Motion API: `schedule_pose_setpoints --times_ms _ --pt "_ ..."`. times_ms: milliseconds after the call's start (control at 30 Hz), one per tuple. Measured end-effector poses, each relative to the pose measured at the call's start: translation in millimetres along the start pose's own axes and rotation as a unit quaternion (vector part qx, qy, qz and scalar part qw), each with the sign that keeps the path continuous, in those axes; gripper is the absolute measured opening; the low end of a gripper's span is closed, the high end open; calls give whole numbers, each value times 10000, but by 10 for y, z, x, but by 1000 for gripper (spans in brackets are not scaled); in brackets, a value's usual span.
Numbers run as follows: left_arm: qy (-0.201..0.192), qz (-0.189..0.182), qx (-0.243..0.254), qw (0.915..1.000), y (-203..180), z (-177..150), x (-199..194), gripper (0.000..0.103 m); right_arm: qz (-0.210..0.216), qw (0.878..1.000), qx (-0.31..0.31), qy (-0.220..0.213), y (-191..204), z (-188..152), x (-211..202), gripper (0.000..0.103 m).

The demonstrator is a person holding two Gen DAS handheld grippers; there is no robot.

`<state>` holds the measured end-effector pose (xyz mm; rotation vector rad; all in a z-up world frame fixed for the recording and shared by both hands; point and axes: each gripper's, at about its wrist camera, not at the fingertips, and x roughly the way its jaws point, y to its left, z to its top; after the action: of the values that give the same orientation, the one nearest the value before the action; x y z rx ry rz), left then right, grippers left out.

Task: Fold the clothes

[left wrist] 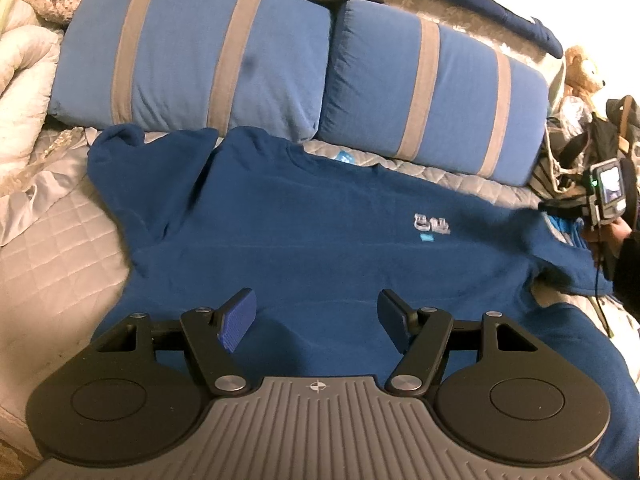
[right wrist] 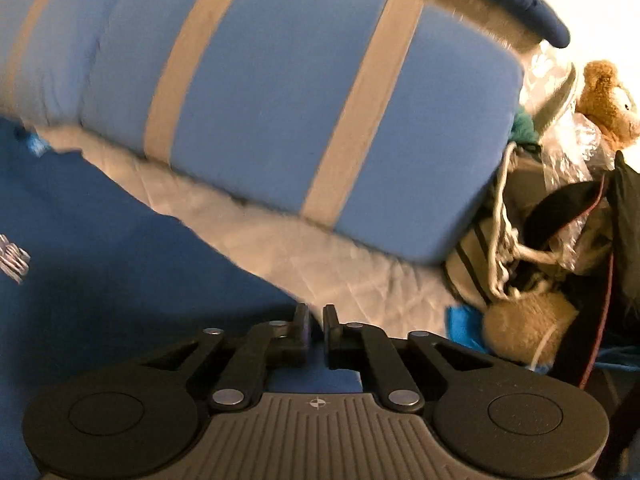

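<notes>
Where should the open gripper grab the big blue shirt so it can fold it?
Best guess: take the blue shirt by its bottom hem, the edge closest to the left gripper, coming in low from the near side. The shirt lies spread flat on the bed, so only an edge gives the open fingers something to pinch. The right gripper looks shut on the shirt's far right edge.

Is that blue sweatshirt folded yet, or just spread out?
Mostly spread out: the blue sweatshirt lies flat across the bed, logo up, with one sleeve doubled over at its left.
</notes>
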<state>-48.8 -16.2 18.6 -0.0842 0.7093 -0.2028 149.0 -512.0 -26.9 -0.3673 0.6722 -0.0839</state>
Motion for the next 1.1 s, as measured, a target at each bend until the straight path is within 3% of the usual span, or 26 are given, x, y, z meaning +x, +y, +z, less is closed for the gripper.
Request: schedule_pose_setpoints --times_ms 67,100,133,300,400,600,833,1100 --pt "16 -22 -40 10000 9 4 5 67 27 9996 261 95 -13 13 9 33" --pt "25 -34 -59 10000 13 5 8 67 61 9990 431 104 -14 25 -13 59" --pt "42 -54 -66 10000 17 6 13 67 115 9981 596 58 -12 51 -59 74" --pt "145 -6 180 9997 -54 15 29 67 690 9950 690 -189 137 242 -451 97" --pt "216 -73 489 9985 -111 29 -4 67 1103 9917 578 -314 258 357 -729 103" --pt "-51 -134 881 9960 -13 100 -303 67 1857 9805 258 -586 533 537 -1311 103" --pt "-512 166 543 9971 650 281 -311 67 2479 9661 -210 -696 860 541 -1775 103" --pt "-536 728 8 9959 1551 487 152 67 3230 9456 14 -390 1238 498 -1913 103"
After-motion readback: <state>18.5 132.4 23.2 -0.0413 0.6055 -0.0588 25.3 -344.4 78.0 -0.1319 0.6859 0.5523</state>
